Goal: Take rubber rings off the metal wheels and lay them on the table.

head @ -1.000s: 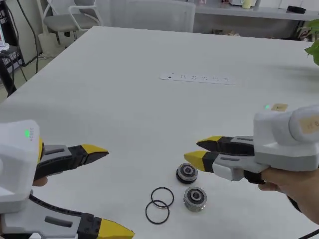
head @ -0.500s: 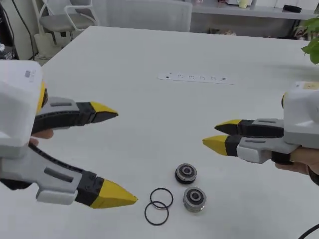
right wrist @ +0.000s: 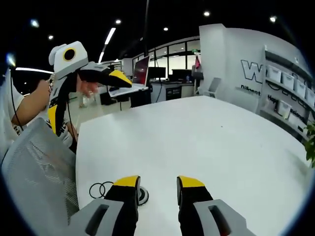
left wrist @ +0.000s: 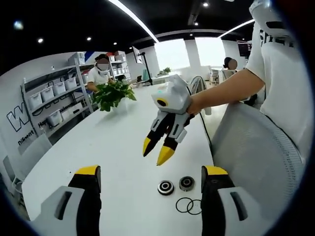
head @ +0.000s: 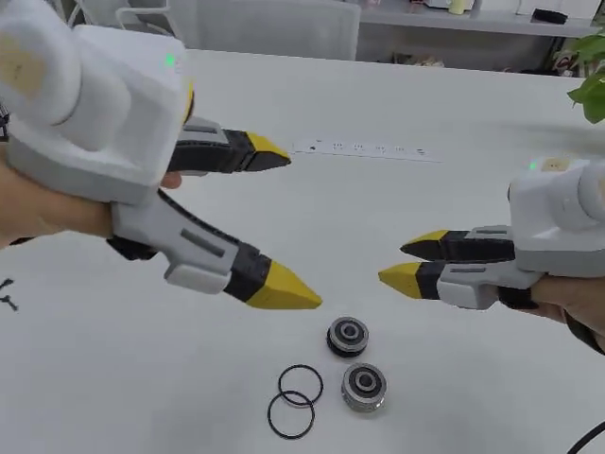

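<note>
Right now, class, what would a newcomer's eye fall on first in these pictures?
The left gripper, held high at the left with jaws wide open, faces the right gripper, whose jaws gape less. Below them on the white table lie two wheels and, beside them, two overlapping black rings.

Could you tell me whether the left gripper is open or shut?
Open: the left gripper has its yellow-tipped jaws wide apart, with nothing held between them.

The left gripper (head: 302,230) and right gripper (head: 391,262) have white bodies and grey-and-black jaws tipped yellow. Below them, the rubber rings (head: 295,397) are black, the metal wheels (head: 348,336) silvery with dark hubs, and the bench (head: 378,208) plain white.
</note>
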Available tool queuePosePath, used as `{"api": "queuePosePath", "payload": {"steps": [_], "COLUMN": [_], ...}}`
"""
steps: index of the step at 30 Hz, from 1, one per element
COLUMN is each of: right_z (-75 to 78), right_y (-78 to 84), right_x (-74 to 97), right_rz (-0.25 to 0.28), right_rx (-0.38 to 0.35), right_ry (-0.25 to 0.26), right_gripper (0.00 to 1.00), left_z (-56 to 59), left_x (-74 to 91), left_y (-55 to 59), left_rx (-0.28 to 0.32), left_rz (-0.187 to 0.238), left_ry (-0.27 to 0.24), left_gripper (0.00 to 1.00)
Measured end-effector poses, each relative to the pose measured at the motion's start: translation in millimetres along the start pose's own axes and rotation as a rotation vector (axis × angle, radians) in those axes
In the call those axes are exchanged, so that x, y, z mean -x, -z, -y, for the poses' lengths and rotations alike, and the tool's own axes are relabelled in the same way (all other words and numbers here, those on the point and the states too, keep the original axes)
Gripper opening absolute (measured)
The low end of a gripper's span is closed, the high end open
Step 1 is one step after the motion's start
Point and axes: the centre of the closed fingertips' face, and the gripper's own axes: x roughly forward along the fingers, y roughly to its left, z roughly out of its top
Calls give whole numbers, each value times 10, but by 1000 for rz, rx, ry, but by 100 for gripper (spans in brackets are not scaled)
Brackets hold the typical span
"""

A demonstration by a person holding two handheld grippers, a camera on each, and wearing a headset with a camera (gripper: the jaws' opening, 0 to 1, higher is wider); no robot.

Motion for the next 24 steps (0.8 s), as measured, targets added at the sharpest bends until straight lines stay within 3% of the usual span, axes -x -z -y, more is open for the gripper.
{"api": "queuePosePath", "payload": {"steps": [4, 6, 10, 12, 14, 16, 20, 24], "right_z": [0, -21, -83, -100, -144, -149, -172, -162], "right_y": [91, 141, 354, 477, 605, 695, 782, 841], "right_x": [-47, -65, -110, -159, -188, -204, -234, -237], "right_rz": [-14, -4, -40, -49, -84, -121, -147, -166], "right_rx": [-9, -13, -17, -43, -65, -20, -18, -3], "right_ry": [-7, -8, -29, -46, -63, -67, -74, -64], "right_gripper": [24, 22, 25, 24, 25, 25, 25, 24], "left_z": [-61, -7, 33, 17, 10, 19, 60, 142], "left_x": [-171, -257, -419, -513, -622, -703, -806, -866], "left_y": [60, 87, 130, 165, 272, 401, 620, 793], "left_rx": [-8, 9, 23, 41, 46, 40, 50, 61], "left_rz": [-15, -17, -7, 10, 11, -6, -26, -65], "left_ry": [-4, 31, 47, 26, 0, -22, -45, -29], "left_gripper": [80, 77, 74, 73, 69, 65, 58, 48]}}
